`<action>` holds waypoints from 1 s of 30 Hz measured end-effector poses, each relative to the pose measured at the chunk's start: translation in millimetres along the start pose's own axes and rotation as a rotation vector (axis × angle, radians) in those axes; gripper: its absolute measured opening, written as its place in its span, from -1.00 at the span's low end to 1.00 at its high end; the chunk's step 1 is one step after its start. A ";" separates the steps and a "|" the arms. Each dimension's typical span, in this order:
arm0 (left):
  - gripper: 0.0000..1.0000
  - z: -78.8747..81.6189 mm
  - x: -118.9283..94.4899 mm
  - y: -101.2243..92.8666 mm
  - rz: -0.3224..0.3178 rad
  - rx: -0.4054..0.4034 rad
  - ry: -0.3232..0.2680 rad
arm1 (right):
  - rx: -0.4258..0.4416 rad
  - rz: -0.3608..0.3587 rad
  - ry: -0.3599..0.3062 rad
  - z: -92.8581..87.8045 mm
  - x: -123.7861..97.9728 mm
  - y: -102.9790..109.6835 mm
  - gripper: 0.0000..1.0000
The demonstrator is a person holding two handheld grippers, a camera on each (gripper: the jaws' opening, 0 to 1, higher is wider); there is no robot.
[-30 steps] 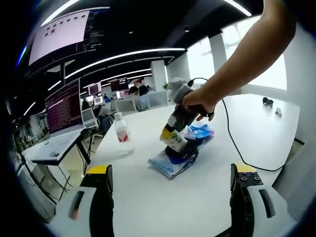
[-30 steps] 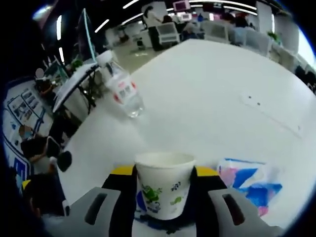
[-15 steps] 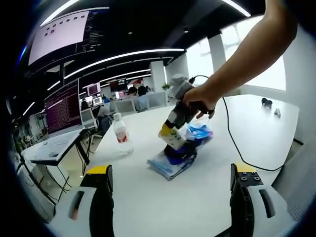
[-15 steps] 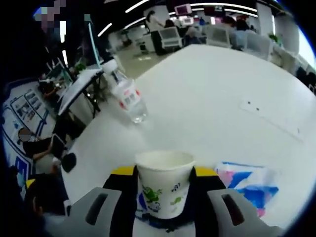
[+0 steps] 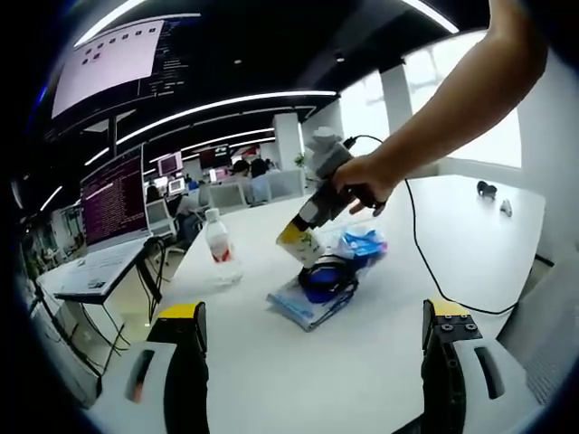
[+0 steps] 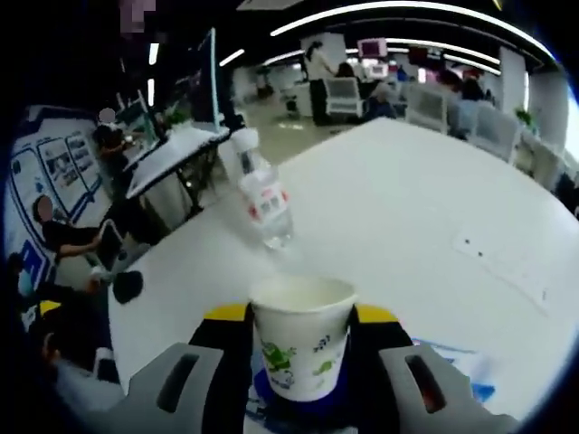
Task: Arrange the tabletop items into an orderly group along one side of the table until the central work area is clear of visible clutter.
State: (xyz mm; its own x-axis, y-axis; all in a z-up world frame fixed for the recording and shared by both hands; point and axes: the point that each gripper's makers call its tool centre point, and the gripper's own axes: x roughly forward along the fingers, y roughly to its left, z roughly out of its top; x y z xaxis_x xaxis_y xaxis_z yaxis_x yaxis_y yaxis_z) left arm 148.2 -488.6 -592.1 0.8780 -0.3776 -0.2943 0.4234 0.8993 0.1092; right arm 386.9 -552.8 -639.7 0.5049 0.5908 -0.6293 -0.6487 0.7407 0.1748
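Left gripper view takes in the scene from a distance: its own left gripper point(image 5: 312, 362) hangs over the near part of the white table point(image 5: 362, 362) with its jaws spread wide and nothing between them. Farther out, a person's hand point(image 5: 357, 181) holds the right gripper point(image 5: 303, 237) tilted above a blue packet point(image 5: 312, 303) lying flat on the table, with a dark blue round thing point(image 5: 324, 276) on top of the packet. A water bottle point(image 5: 217, 249) with a red label stands upright near the table's edge, apart from the packet. A laptop point(image 5: 113, 212) sits on a side stand beyond that edge.

Right gripper view looks straight along the right gripper point(image 6: 300, 357), whose jaws pinch a white paper cup point(image 6: 298, 348) with green print, upright between them. Its rim is visible but not its inside, so I cannot tell whether it holds anything. The bottle point(image 6: 262, 201) stands beyond it.
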 end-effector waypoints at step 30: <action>1.00 8.3 -4.5 0.1 -0.002 -0.006 -0.059 | 0.030 -0.004 -0.116 26.9 20.6 26.2 -0.24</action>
State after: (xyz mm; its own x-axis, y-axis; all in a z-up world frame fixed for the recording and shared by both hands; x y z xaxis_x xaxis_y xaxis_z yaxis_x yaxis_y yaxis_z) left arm 146.1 -488.7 -582.8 0.8890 -0.3914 -0.2377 0.4238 0.8998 0.1034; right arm 395.6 -512.6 -627.7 0.5710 0.6198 -0.5383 -0.6300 0.7512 0.1968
